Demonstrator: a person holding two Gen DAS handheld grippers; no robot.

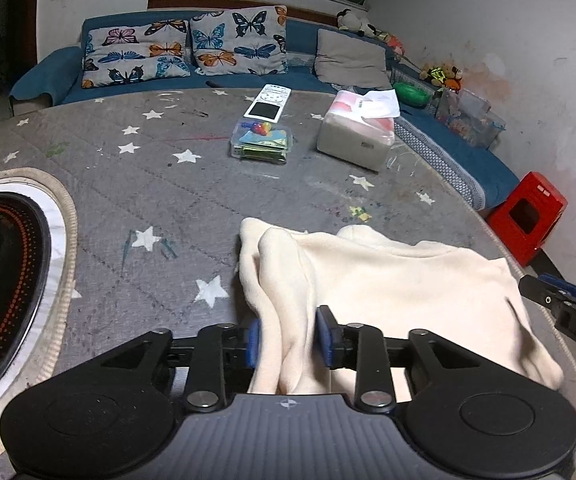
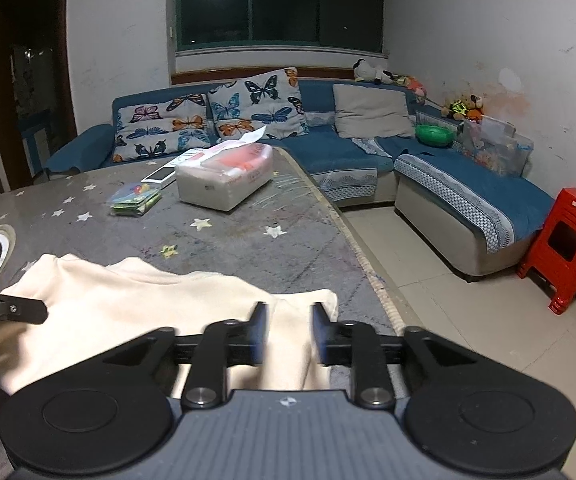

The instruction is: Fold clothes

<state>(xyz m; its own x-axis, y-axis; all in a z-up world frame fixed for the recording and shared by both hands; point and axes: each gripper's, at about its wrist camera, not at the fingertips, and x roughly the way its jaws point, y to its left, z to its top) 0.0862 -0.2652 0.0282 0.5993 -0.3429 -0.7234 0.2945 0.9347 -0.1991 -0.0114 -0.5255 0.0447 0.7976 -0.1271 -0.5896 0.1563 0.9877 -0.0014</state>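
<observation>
The cream garment (image 1: pixel 388 292) lies at the near right corner of the bench (image 1: pixel 136 184), a grey star-printed cover running out to a braided edge. In the right wrist view that edge passes just beside the cloth at about 3 o'clock, with bare floor tiles (image 2: pixel 468 312) beyond it. Toward 12 o'clock the bench top is open grey cover as far as a tissue box (image 1: pixel 354 136), a clear plastic case (image 1: pixel 262 142) and a remote (image 1: pixel 268 102), all well apart from the cloth. At 9 o'clock in the left wrist view a round black inset (image 1: pixel 4 280) with a white rim sits in the bench.

The garment is soft and fleecy, bunched into long rolls on its left side and lying flatter toward the right.

The left tongs (image 1: pixel 290 336) stand partly open, blue pads on either side of a bunched fold that fills the gap; a firm grip cannot be told. The right tongs (image 2: pixel 290 332) are likewise partly open astride the garment's right edge, the pads blurred.
</observation>
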